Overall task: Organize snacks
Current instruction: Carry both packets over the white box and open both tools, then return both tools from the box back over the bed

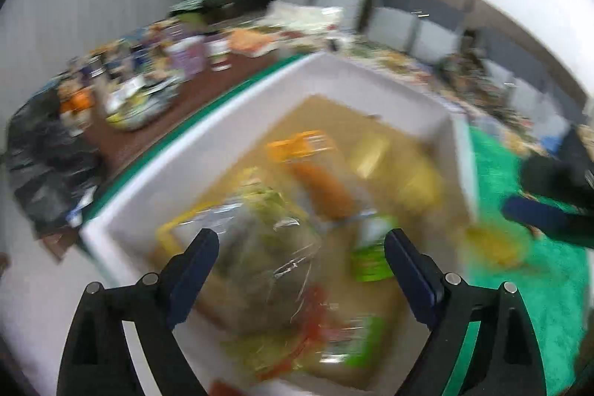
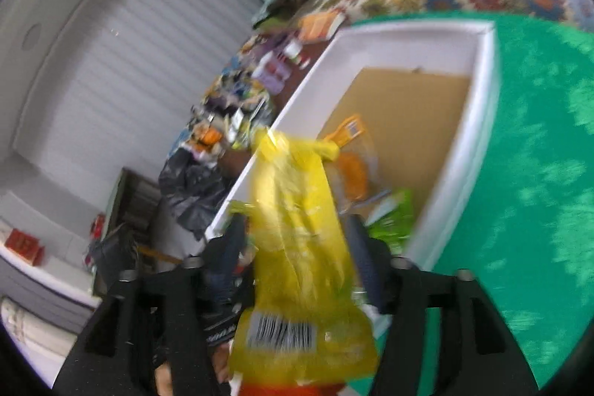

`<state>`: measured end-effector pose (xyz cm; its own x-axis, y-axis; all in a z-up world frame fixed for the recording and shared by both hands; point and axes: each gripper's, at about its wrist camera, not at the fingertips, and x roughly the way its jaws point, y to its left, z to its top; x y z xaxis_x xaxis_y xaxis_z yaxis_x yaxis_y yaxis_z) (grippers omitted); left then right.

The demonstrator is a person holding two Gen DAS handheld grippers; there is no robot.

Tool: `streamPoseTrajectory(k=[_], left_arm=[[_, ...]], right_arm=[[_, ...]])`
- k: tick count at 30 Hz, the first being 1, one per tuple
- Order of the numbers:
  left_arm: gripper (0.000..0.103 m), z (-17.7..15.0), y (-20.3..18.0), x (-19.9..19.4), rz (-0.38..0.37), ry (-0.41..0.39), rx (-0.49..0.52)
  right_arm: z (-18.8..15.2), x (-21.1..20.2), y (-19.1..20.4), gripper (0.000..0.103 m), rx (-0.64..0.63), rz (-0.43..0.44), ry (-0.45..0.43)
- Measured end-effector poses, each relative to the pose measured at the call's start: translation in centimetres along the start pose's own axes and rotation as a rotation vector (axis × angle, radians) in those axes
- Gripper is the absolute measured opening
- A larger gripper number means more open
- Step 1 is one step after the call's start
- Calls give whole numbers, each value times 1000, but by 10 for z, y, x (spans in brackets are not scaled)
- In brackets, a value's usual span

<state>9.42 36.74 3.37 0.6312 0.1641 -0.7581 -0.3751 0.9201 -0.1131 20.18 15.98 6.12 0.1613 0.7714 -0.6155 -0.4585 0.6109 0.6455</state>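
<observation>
a yellow snack bag [image 2: 297,240] lies lengthwise between the spread fingers of the right gripper [image 2: 297,240], grip uncertain in the blur, just near of the white box [image 2: 479,121]. the left gripper [image 1: 302,257] hovers wide open and empty over snacks inside.

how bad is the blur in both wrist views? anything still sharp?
Left wrist: heavy motion smear over the white box and its snack packets; only the left hand-held gripper stays crisp. Right wrist: milder smear; the yellow packet is soft, though its barcode shows. Fisheye bends the edges in both.
</observation>
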Motion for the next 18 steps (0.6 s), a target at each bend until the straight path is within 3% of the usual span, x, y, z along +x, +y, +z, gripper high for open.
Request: streamPoseTrajectory(k=[4, 7, 10, 13, 18], left_arm=[[90, -17, 23, -1, 10, 0, -75], [90, -26, 10, -6, -28, -6, -76], [90, -29, -27, -21, -96, -33, -27], [91, -33, -79, -39, -224, -54, 31], [103, -58, -190, -42, -419, -25, 184]], right_arm=[[-19, 8, -19, 68, 17, -18, -2], [-41, -15, -52, 69, -24, -119, -48], [-70, -46, -112, 69, -79, -352, -87], [-110, -96, -190, 69, -51, -613, -106], [-162, -186, -270, 69, 0, -893, -194]])
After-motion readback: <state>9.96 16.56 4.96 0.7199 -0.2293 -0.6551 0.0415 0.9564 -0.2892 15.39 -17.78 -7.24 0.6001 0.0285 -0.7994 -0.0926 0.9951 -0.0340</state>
